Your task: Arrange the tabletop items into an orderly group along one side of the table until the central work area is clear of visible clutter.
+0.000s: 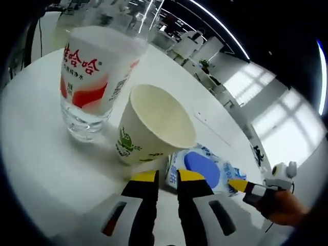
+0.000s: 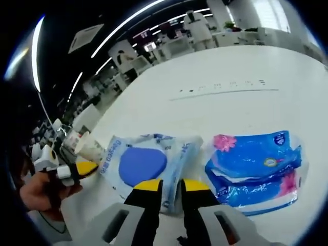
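On the round white table [image 1: 41, 169], reading from the left of the left gripper view:

1. Clear plastic water bottle with a red-and-white label [image 1: 95, 72]. Stands upright near the table's edge. Looks smooth and probably slippery; the thin wall would likely dent under pressure. Best taken around the labelled body.

2. Cream paper cup with green print [image 1: 154, 125]. Close beside the bottle, mouth tipped toward the camera. Light and easily crushed, I judge; a gentle pinch on the rim would suit it. The left gripper [image 1: 168, 177] sits just beneath it, yellow-tipped tongs a narrow gap apart with nothing between them.

3. Pale blue soft tissue pack with a dark blue oval panel [image 1: 202, 169]. Lies flat just past the cup. Soft film wrapping, light, will sag; take it by an edge or corner. In the right gripper view the right gripper [image 2: 169, 185] hovers at the near edge of this pack [image 2: 146, 164], tongs nearly together; whether they pinch the film I cannot tell.

4. Bright blue plastic-wrapped pack with pink flowers [image 2: 256, 169]. Lies flat beside the pale pack, close to it. Glossy, crinkled wrap, probably slick; a seam or end fold is the safer hold.

All four items sit close together toward one part of the table; open white surface stretches beyond them.
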A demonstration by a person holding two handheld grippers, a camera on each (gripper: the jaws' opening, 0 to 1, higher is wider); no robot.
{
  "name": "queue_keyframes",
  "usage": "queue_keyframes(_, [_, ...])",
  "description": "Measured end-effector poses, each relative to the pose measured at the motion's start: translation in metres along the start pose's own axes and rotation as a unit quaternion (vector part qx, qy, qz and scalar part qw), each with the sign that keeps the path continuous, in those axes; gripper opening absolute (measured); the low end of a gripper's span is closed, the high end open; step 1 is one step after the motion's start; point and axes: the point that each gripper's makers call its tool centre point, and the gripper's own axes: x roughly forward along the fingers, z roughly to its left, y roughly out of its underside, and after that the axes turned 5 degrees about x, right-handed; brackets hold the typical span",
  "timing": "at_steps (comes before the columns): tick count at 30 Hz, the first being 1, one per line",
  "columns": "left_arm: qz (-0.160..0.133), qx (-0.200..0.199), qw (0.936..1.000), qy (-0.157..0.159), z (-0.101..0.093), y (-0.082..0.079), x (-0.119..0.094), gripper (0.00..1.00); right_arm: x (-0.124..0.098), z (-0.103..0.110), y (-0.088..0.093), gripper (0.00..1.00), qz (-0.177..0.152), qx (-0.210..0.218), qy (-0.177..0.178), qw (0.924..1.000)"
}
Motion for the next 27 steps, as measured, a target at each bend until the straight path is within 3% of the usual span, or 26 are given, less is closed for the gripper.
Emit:
queue_keyframes(7, [0.006, -0.008, 0.9999, -0.005, 0.006, 0.004, 0.007, 0.00, 0.001, 0.004, 0.006, 0.13, 0.011, 0.003, -0.007, 0.9999])
queue_keyframes(21, [0.015, 0.009, 0.9998, 0.001, 0.000, -0.002, 0.016, 0.00, -0.006, 0.000, 0.019, 0.19, 0.027, -0.007, 0.008, 0.9996])
queue_keyframes(27, [0.004, 0.003, 1.0000, -0.006, 0.003, -0.002, 0.013, 0.00, -0.023, 0.004, 0.015, 0.03, -0.003, -0.002, 0.019, 0.9998])
